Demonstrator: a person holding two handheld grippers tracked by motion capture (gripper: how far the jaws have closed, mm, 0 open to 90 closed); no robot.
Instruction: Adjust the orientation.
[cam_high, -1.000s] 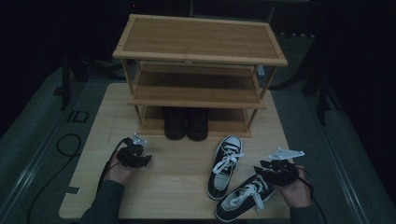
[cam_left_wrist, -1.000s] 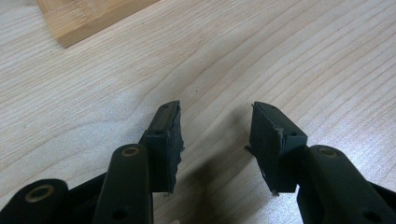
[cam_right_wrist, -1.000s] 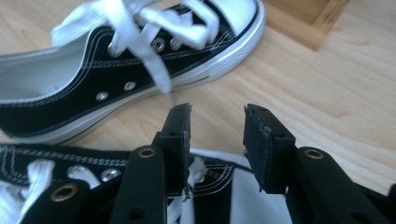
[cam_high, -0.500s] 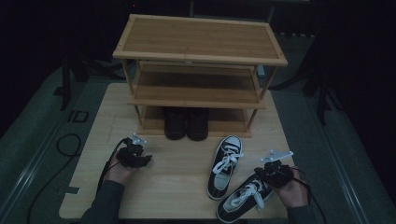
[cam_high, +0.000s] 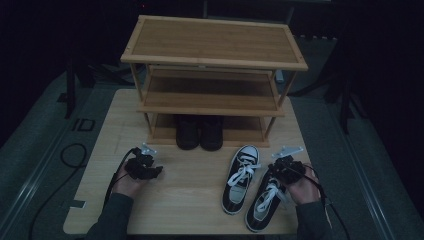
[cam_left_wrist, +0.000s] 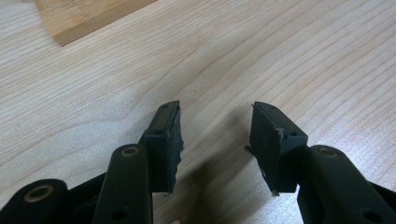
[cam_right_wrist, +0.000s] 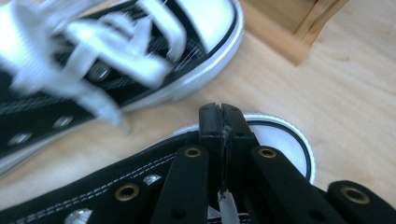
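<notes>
Two black-and-white sneakers lie on the wooden table (cam_high: 190, 205) at the front right, the left sneaker (cam_high: 242, 177) beside the right sneaker (cam_high: 262, 207). My right gripper (cam_high: 281, 167) sits over the right sneaker's front. In the right gripper view its jaws (cam_right_wrist: 220, 109) are shut above that sneaker's white toe cap (cam_right_wrist: 287, 140), with a thin white lace (cam_right_wrist: 227, 207) pinched between the pads. The other sneaker (cam_right_wrist: 140, 56) lies just beyond, blurred. My left gripper (cam_high: 149, 167) rests at the front left. It stands open (cam_left_wrist: 215, 119) over bare wood.
A three-tier bamboo shoe rack (cam_high: 215, 50) stands at the back of the table, with a pair of black shoes (cam_high: 200, 132) on its bottom shelf. A rack foot (cam_left_wrist: 88, 16) shows ahead of the left gripper. Dark floor surrounds the table.
My right hand has shifted slightly left over the right sneaker and its jaws have closed. The left hand has stayed put.
</notes>
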